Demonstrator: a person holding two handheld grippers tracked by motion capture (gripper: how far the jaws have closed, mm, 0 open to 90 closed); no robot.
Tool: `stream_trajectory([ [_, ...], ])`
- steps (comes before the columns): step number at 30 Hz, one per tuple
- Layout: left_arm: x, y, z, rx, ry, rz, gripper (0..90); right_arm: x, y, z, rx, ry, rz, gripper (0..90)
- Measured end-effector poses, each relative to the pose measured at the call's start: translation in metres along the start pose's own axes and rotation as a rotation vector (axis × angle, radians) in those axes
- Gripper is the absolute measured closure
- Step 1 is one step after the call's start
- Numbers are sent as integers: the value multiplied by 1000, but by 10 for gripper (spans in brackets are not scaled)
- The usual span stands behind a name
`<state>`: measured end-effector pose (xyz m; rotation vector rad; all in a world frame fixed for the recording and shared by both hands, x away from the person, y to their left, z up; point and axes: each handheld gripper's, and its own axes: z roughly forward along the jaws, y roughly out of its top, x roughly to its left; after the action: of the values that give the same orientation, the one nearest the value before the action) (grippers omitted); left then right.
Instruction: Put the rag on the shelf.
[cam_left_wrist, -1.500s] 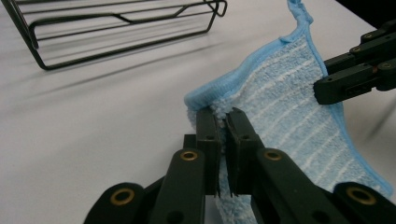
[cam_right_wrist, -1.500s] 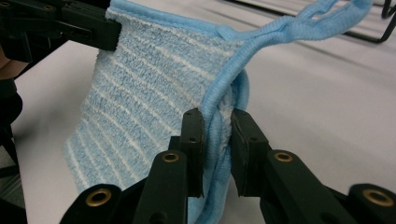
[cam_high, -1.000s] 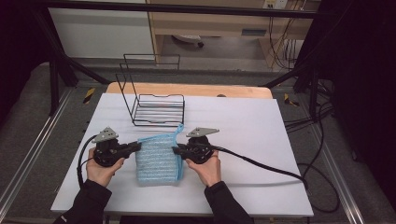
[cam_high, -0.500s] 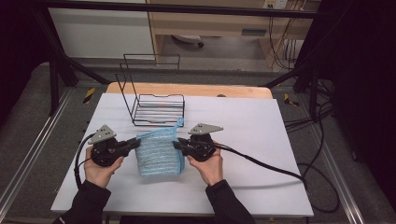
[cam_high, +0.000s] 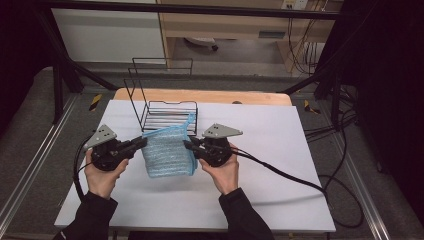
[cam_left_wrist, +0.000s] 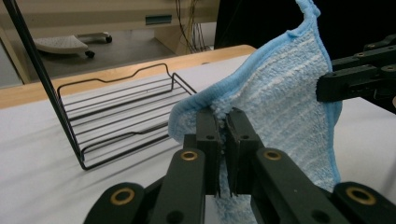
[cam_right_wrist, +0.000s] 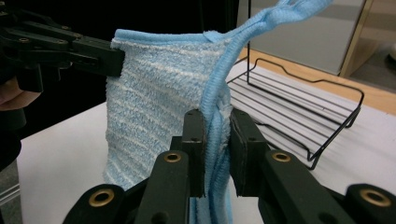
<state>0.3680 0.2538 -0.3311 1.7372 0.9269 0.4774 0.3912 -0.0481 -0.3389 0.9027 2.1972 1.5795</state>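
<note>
A light blue striped towel (cam_high: 167, 152) hangs folded between both grippers above the white table (cam_high: 260, 130). My left gripper (cam_high: 141, 142) is shut on the towel's left top corner; in the left gripper view its jaws pinch the towel (cam_left_wrist: 280, 98) at the hem. My right gripper (cam_high: 187, 145) is shut on the right top edge, where the folded hems of the towel (cam_right_wrist: 159, 102) bunch between its jaws. The towel's lower end touches the table. A loose corner sticks up near the rack.
A black wire rack (cam_high: 167, 112) stands on the table just behind the towel, with a tall wire back. A wooden board (cam_high: 200, 96) lies along the far table edge. Cables trail from both grippers, the right one (cam_high: 280, 172) across the table.
Both grippers have lifted the towel from lying flat on the table and moved it a little away from the person, so it now hangs upright between them.
</note>
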Motion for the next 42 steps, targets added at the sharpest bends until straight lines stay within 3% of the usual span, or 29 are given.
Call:
stream_trajectory([
  [42, 11, 85, -11, -241, 46, 24, 856, 5, 94, -14, -232, -92, -106, 784],
])
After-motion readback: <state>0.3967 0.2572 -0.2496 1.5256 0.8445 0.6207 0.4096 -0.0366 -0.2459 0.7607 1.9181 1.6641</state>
